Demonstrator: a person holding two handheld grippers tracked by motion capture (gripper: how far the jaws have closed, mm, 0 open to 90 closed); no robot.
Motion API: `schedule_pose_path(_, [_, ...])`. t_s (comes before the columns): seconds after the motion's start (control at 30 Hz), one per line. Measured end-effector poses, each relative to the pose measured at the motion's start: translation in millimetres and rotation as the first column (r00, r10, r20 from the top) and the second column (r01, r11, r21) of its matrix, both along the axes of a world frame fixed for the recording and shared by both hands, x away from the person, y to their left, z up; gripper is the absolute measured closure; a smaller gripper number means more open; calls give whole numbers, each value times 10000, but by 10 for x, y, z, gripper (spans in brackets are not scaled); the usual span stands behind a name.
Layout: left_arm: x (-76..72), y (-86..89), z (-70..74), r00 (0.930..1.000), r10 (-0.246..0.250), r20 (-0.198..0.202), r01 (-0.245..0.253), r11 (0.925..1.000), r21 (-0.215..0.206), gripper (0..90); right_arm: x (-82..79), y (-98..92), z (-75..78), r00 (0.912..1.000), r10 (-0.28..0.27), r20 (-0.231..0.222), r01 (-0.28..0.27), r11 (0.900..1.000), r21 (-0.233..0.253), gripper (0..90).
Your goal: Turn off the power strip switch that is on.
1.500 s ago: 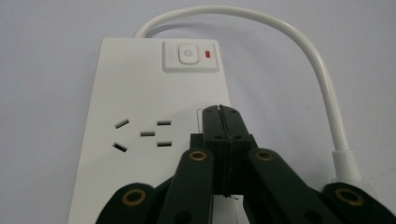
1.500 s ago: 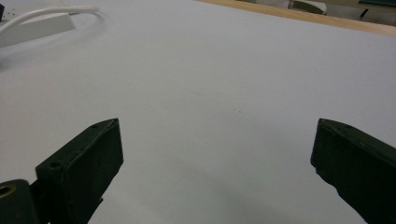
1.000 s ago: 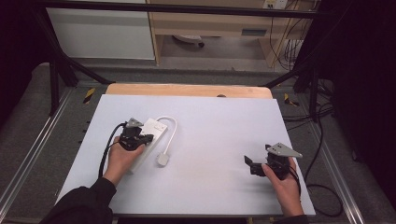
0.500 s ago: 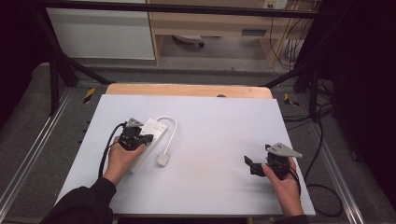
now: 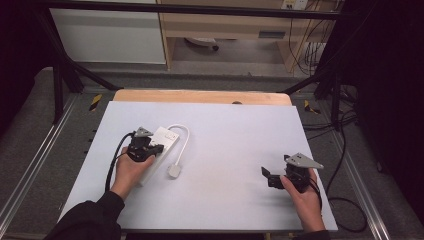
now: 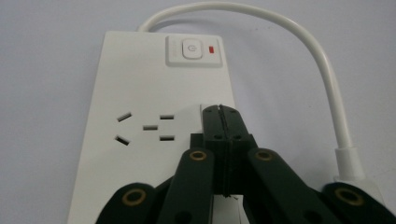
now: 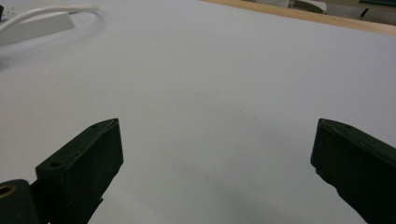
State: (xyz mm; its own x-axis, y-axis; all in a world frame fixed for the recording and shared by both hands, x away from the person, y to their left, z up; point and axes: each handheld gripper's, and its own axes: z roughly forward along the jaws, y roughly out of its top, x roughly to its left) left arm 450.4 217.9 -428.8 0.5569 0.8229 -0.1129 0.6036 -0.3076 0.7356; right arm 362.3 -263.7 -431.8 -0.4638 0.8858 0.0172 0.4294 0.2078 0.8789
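My left gripper [image 6: 219,122] has its jaws pressed together over the one white power strip [image 5: 159,145], which lies at nine o'clock on the counter [image 5: 230,130]. My right gripper [image 5: 272,177], at four o'clock, holds its jaws wide apart over bare counter. The left gripper view shows the strip's single switch [image 6: 191,49] and red light [image 6: 213,48], at twelve o'clock beyond my jaws.

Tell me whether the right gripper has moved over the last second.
No. The right gripper keeps the same spot near the white table's right front edge, jaws open.
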Motion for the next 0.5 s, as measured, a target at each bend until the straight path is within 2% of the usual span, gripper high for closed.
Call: schedule_pose_path(0.5, [12,-10,-5,10000,14,0,-14,9999,-104,900,1,-1,0,10000,-13,-13,13,10000,12,29])
